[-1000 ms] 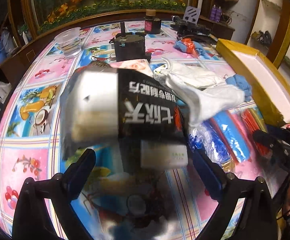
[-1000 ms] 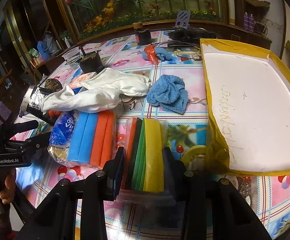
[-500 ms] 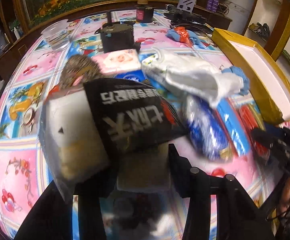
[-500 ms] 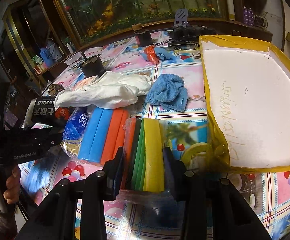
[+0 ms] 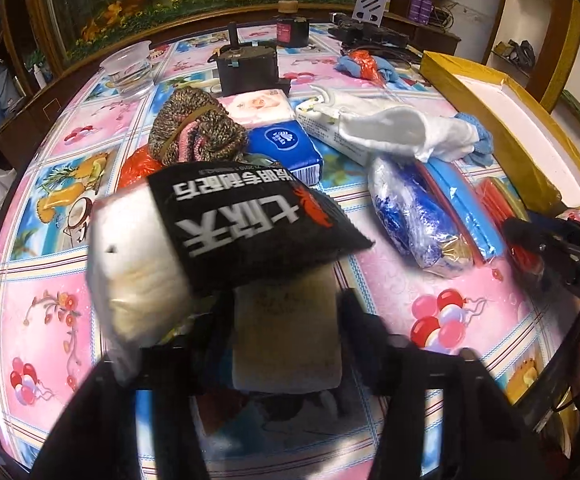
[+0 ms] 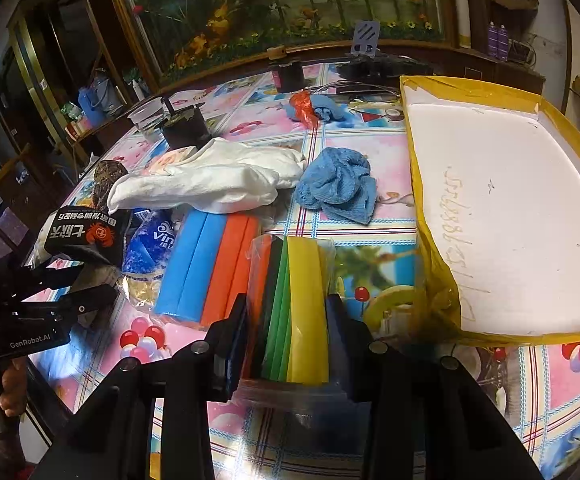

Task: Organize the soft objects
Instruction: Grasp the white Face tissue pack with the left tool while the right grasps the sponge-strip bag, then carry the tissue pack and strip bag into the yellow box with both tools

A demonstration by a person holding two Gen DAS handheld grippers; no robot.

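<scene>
My left gripper [image 5: 285, 320] is shut on a black-and-white plastic packet [image 5: 217, 236] with a beige pad [image 5: 285, 336] between the fingers, lifted above the table; the packet also shows in the right wrist view [image 6: 85, 236]. My right gripper [image 6: 285, 332] is shut on a bagged stack of coloured foam sheets [image 6: 294, 312] resting on the table. A white cloth [image 6: 209, 184], a blue towel [image 6: 338, 188], a blue-and-orange foam pack [image 6: 205, 268] and a knitted hat [image 5: 197, 128] lie on the table.
A yellow-edged white foam box [image 6: 510, 208] stands open at the right. A blue tissue pack [image 5: 285, 152], a blue wrapped bundle [image 5: 414, 216], a black box [image 5: 245, 68], a clear bowl [image 5: 129, 68] and a dark jar [image 6: 290, 72] stand further back.
My left gripper closed on the black-and-white packet and lifted it up and back from the pile, uncovering the knitted hat. The right gripper stayed shut on the foam sheets.
</scene>
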